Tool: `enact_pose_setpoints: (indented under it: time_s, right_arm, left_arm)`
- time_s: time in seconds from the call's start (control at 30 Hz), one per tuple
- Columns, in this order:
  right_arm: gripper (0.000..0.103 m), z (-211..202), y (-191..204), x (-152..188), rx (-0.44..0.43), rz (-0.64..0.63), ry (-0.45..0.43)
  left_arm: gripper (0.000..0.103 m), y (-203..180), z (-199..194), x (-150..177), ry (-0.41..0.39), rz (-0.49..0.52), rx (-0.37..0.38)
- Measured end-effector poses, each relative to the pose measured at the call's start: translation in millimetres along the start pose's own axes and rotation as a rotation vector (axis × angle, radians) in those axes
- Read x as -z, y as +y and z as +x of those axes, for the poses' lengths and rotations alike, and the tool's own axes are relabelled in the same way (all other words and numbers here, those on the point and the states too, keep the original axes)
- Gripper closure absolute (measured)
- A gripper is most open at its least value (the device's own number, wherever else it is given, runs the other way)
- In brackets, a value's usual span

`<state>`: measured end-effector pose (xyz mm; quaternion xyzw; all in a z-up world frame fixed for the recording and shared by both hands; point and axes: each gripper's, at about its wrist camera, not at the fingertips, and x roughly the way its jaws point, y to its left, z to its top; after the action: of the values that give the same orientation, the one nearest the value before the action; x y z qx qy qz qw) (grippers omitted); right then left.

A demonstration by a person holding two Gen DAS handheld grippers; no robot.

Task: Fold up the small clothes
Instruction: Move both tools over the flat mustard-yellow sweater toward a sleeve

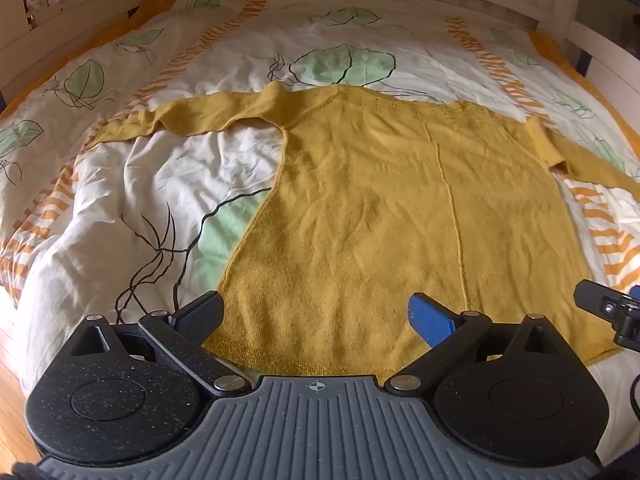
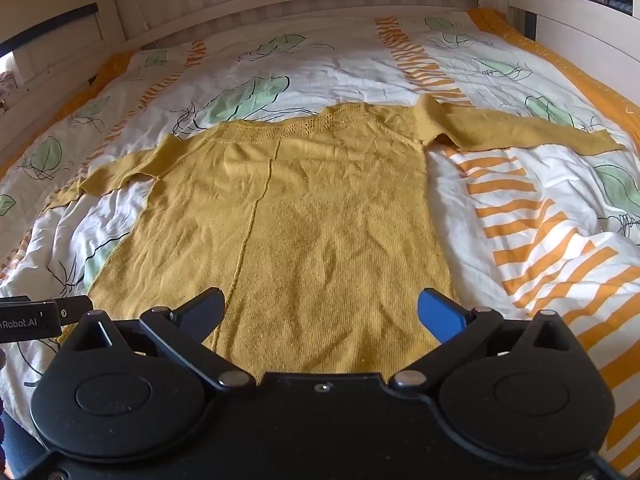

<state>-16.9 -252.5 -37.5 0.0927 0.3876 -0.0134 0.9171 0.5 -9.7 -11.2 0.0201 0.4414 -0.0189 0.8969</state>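
Sweater (image 1: 380, 208) hem between wide-open jaws of left gripper (image 1: 316, 316) and right gripper (image 2: 320, 312), neither holding anything. Garment lies flat on the bed's duvet (image 1: 160, 184), sleeves out toward nine and three o'clock. No fold made yet; all folding remains.

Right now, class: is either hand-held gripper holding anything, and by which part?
Nothing is held. The left hand-held gripper and right hand-held gripper both stand open above the mustard-yellow knitted sweater's hem.
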Motion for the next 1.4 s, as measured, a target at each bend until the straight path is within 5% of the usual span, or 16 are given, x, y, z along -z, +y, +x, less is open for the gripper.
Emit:
enact_pose_setpoints:
  time_s: [1.4]
  right_arm:
    - [0.001, 19, 3, 5, -0.026, 0.031, 0.074]
  left_arm:
    - [0.003, 1, 20, 4, 0.068, -0.016, 0.001]
